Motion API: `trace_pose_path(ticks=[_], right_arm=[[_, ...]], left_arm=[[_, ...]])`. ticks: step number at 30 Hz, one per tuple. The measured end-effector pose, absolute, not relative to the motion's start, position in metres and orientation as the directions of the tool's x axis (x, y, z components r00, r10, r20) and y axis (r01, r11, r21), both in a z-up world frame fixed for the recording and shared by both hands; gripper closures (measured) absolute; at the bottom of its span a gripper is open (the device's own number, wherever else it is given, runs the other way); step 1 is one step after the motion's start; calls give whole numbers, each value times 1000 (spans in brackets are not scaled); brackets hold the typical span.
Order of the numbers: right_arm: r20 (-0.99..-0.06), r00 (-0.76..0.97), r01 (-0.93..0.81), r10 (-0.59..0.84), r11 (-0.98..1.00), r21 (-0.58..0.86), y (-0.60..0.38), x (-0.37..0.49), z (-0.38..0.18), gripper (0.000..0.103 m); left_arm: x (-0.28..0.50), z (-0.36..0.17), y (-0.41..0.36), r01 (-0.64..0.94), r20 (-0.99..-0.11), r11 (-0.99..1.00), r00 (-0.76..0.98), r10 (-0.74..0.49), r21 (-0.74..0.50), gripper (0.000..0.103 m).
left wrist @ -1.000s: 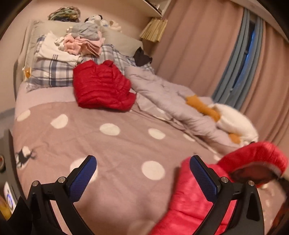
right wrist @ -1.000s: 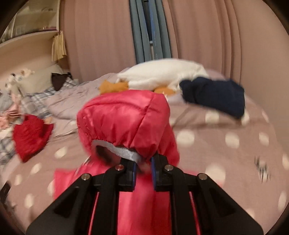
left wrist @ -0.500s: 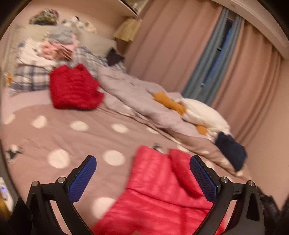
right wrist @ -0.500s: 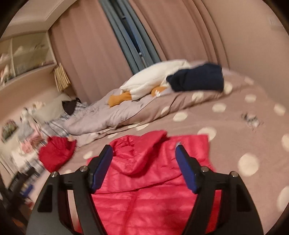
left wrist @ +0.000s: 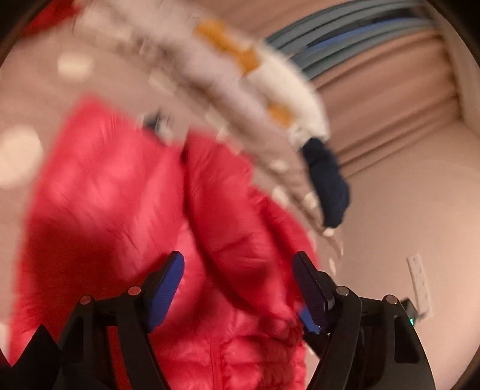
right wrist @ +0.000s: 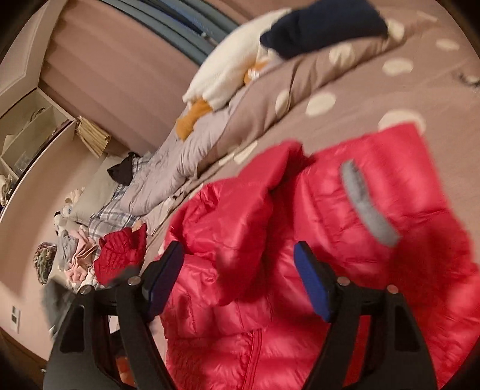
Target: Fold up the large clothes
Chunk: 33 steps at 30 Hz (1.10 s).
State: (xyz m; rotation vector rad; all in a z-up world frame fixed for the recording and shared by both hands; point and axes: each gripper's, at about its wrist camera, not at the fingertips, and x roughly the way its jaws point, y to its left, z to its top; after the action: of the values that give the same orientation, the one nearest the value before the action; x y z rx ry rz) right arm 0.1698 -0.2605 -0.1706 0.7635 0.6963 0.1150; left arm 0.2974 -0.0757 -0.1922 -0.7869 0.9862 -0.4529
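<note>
Red quilted down fills the lower half of both views: the puffer jacket lies spread on the polka-dot bedspread. In the left wrist view the left gripper hangs over the jacket's folded-in sleeve, blue pads apart and closing, red fabric showing between them but neither pad pressing on it. In the right wrist view the right gripper sits above the hood and collar at lower centre, its pads also apart and narrowing, nothing pinched; the jacket's grey elastic hem strip lies to the right of it.

A second ago the right gripper was clamped shut on the hood, which hung lifted in front of its camera; now the hood is let go and lies flat on the jacket. The left gripper then stood at its widest with the jacket only at its right edge; now the jacket lies under both of its pads. Both views are tilted and blurred now.

Counted: two red jackets, this one and a second red jacket at the left of the right wrist view; one white plush toy with orange feet; one navy garment touching it at upper right; one rumpled grey quilt; one heap of pale clothes at far left.
</note>
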Motion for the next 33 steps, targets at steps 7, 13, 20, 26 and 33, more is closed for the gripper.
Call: trace_pose_path(ticks=[7,13,20,26,33], right_arm=[[-569,744,129,351,759,638,-247,185,-189,93],[-499,788,57,361,764,643,-247,156,-161,95],[-545,768,47,338,818,573,-238,107,-157,95],[-676,696,123,242,887,445,-220,93,-187,92],[-719,692,233,66,922,308,-217,102,-221,75]], left_arm=[[301,-189,-92,109,-538,692,548,-641,-713,71],[270,-170,-103,179,-569,770,577,-586,-613,87],[214,-166,-88,218,-586,784,556,-589,-581,88],[191,-206,-94,165,-709,865,511,-485,-473,86],[186,-221,-106,178,-690,915,609,-392,-362,80]])
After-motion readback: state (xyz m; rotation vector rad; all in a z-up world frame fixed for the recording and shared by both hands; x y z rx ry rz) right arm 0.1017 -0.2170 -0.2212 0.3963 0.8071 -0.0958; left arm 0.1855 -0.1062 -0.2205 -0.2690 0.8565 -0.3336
